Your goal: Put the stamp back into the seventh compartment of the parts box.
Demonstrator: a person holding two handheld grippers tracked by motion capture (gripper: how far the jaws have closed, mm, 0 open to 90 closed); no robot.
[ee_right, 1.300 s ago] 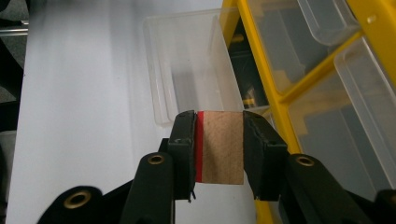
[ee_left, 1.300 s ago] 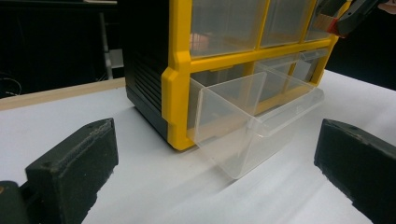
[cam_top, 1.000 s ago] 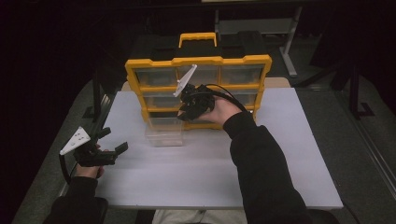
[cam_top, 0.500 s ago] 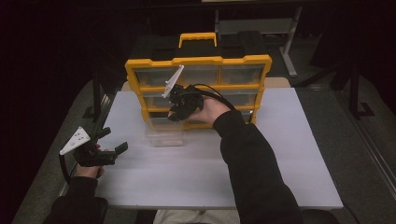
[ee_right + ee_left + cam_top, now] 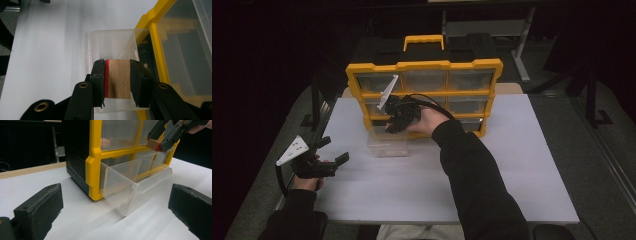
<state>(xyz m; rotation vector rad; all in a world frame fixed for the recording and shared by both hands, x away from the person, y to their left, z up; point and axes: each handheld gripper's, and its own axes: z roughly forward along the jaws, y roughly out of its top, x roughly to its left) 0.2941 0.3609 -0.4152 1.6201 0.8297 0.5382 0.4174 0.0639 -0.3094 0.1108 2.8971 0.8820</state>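
Note:
A yellow-framed drawer cabinet [image 5: 424, 67] stands at the back of the white table [image 5: 532, 165]. Its bottom-left clear drawer [image 5: 387, 142] [image 5: 130, 187] [image 5: 111, 46] is pulled out and tilts toward the table. My right gripper [image 5: 391, 126] [image 5: 117, 75] hangs just above that drawer, shut on a wooden block with one red face [image 5: 120, 77] [image 5: 153, 144]. Near the table's left edge my left gripper [image 5: 334, 152] [image 5: 115, 205] rests open, its jaws wide apart and pointed at the drawer with nothing between them.
The cabinet has a yellow carry handle [image 5: 424, 40] on top and several shut clear drawers [image 5: 469, 80]. White table surface spreads in front and to the right. Dark floor and a desk leg [image 5: 522, 45] lie beyond.
My right gripper has carried the block leftward and down, from in front of the cabinet's middle to just over the pulled-out drawer. The left gripper has stayed put.

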